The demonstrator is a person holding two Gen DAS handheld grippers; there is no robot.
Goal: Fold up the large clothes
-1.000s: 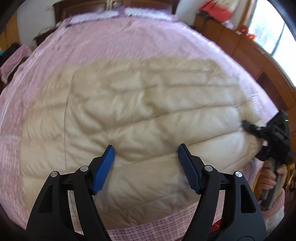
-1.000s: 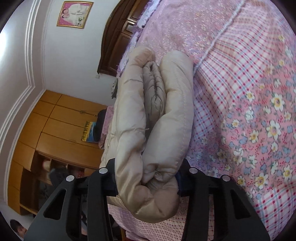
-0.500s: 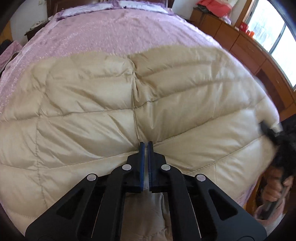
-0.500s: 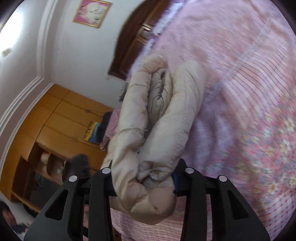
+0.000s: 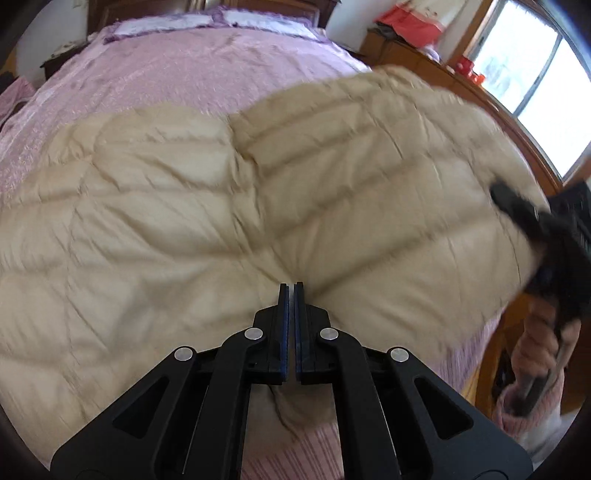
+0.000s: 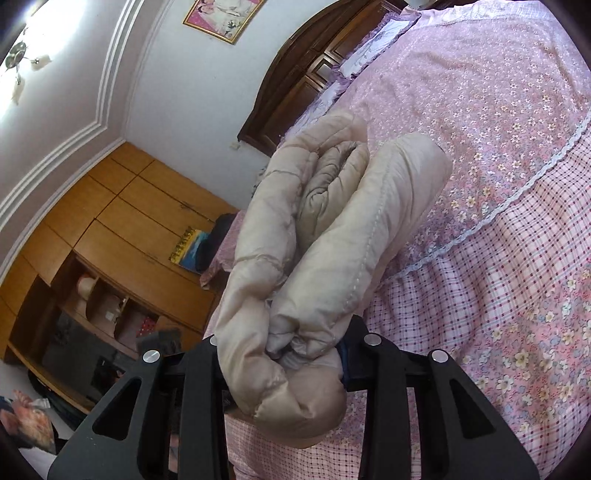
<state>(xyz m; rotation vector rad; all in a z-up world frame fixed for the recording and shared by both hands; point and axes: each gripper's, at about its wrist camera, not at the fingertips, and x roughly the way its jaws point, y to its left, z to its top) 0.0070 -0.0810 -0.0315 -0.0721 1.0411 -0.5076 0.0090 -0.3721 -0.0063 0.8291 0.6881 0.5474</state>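
Observation:
A beige quilted puffer jacket lies spread over the pink bed. My left gripper is shut on the jacket's near edge, and creases run out from its tips. In the right wrist view a thick rolled fold of the jacket bulges between the jaws of my right gripper, which are closing and squeeze it. That fold is held up off the flowered bedspread. In the left wrist view the right gripper shows blurred at the jacket's raised right side, held by a person's hand.
The dark wooden headboard and pillows close the bed's far end. A low wooden cabinet and a window run along the right. An orange-brown wardrobe with shelves stands beyond the bed's other side.
My left gripper went from open above the jacket to shut on its near edge. The right gripper rose and rolled, lifting the jacket's right side off the bed.

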